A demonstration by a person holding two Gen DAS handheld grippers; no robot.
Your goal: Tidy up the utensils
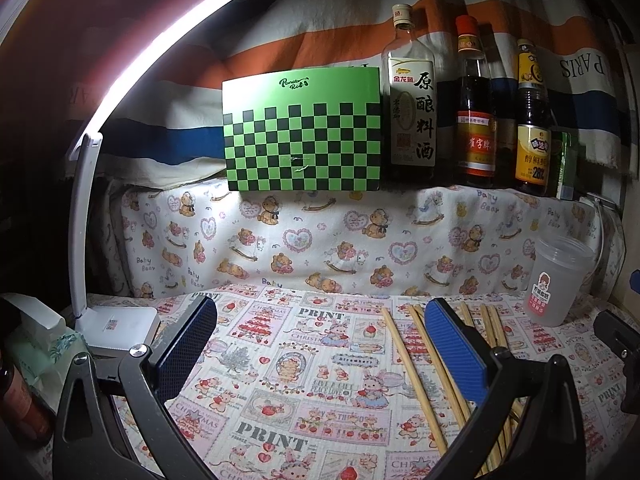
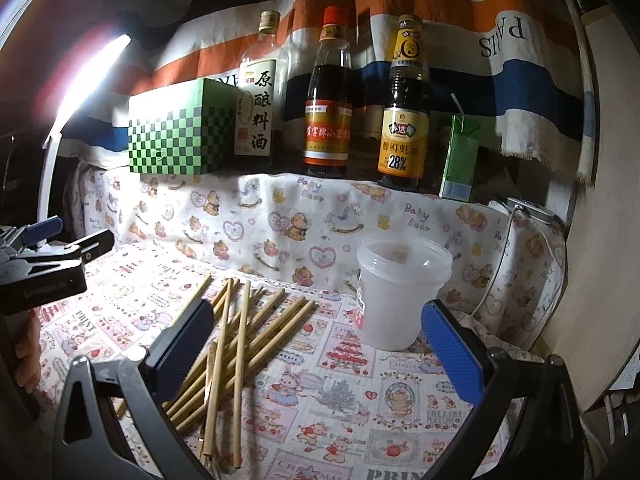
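Several bamboo chopsticks [image 2: 240, 340] lie loose in a crossed pile on the printed tablecloth. A translucent plastic cup [image 2: 402, 292] stands upright just right of them. My right gripper [image 2: 318, 344] is open above the cloth, its left finger over the pile's near ends and its right finger beside the cup, holding nothing. In the left wrist view the chopsticks [image 1: 416, 372] run under my right-hand finger, and the cup [image 1: 558, 280] stands at the far right. My left gripper [image 1: 320, 348] is open and empty over bare cloth.
A green checkered box [image 1: 302, 130], three sauce bottles [image 1: 474, 104] and a green carton [image 2: 458, 156] stand on a raised ledge at the back. A white desk lamp [image 1: 116, 324] stands at the left beside a tissue pack [image 1: 36, 344]. A wooden board [image 2: 600, 240] closes the right side.
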